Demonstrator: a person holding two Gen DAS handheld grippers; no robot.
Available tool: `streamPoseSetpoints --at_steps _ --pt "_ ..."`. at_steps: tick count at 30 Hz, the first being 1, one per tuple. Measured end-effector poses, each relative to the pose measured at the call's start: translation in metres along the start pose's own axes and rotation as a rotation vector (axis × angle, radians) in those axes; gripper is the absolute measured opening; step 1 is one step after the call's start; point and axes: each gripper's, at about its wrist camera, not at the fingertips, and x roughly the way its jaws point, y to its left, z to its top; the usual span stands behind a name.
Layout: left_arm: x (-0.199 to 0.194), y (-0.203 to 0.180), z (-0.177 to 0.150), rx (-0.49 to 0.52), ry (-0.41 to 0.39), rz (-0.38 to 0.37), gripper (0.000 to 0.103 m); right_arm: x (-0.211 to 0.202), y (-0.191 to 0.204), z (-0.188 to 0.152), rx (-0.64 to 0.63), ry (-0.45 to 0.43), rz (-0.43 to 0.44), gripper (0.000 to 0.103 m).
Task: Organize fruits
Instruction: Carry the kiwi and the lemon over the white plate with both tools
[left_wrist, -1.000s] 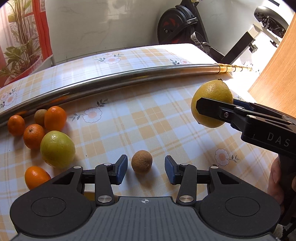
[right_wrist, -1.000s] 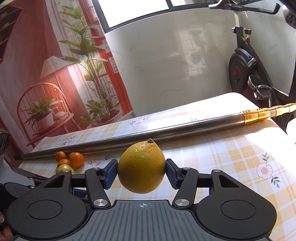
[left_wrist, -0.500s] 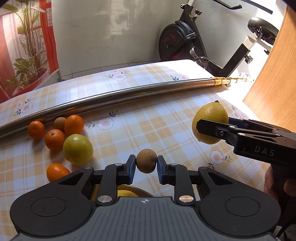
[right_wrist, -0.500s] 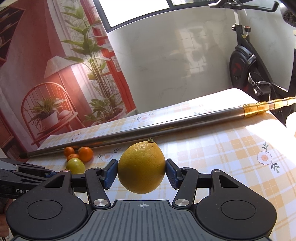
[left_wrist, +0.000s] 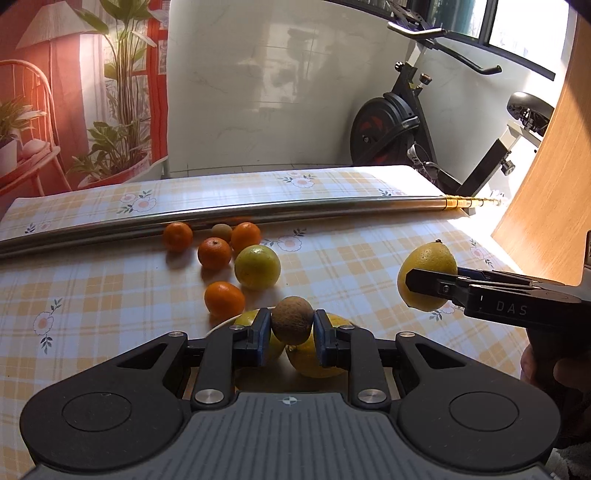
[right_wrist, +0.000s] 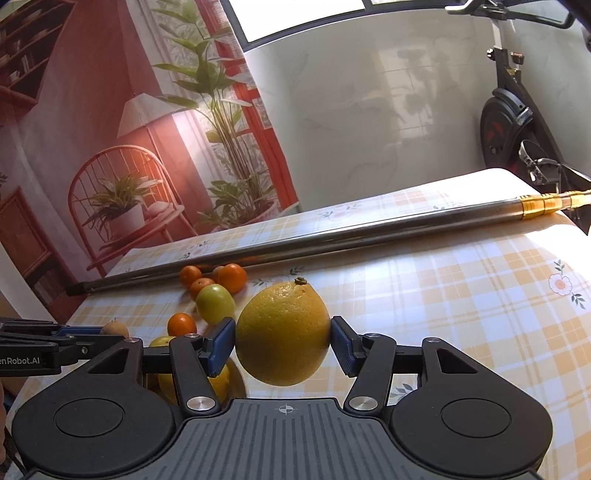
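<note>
Left claw (left_wrist: 291, 334) is clamping a small round brown fuzzy fruit (left_wrist: 291, 319) between its blue pads, lifted off the tabletop (left_wrist: 110, 295), which is wearing a yellow-and-white checked floral cloth. Directly under it, two yellow citrus fruits (left_wrist: 314, 363) are lying on what looks like a white-rimmed plate (left_wrist: 221, 325), mostly hidden by the claw body.

Right claw (right_wrist: 283, 341) is gripping a large yellow lemon-shaped citrus (right_wrist: 282, 332) by its sides, stem end pointing up, hanging in the air. In the left wrist view it is sitting at 3 o'clock, well apart from the brown fruit.

Loose fruit on the cloth, left wrist view:
- small orange mandarin (left_wrist: 224, 300) at 11 o'clock, just beside the plate rim
- yellow-green round citrus (left_wrist: 257, 266) at 12 o'clock
- three more orange mandarins (left_wrist: 214, 253) and a second small brown fruit (left_wrist: 222, 232) lying further out at 11–12 o'clock, near the long steel pole (left_wrist: 258, 214)

The pole is lying across the far tabletop from 9 to 2 o'clock, with its gold-coloured tip (left_wrist: 465, 202) at the right end. A black exercise bike (left_wrist: 391, 129) is standing beyond the tabletop at 1 o'clock.
</note>
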Motion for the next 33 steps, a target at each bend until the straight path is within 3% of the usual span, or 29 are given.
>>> streamPoseSetpoints --at_steps 10,18,33 --pt "-0.018 0.021 -0.040 -0.053 0.010 0.023 0.026 -0.010 0.035 -0.032 0.007 0.063 0.013 0.052" --pt "-0.022 0.032 -0.065 -0.099 0.012 0.000 0.026 -0.011 0.060 -0.050 -0.058 0.104 -0.003 0.052" --pt "-0.014 0.034 -0.082 -0.041 0.011 0.087 0.026 -0.002 0.077 -0.058 -0.150 0.162 -0.027 0.052"
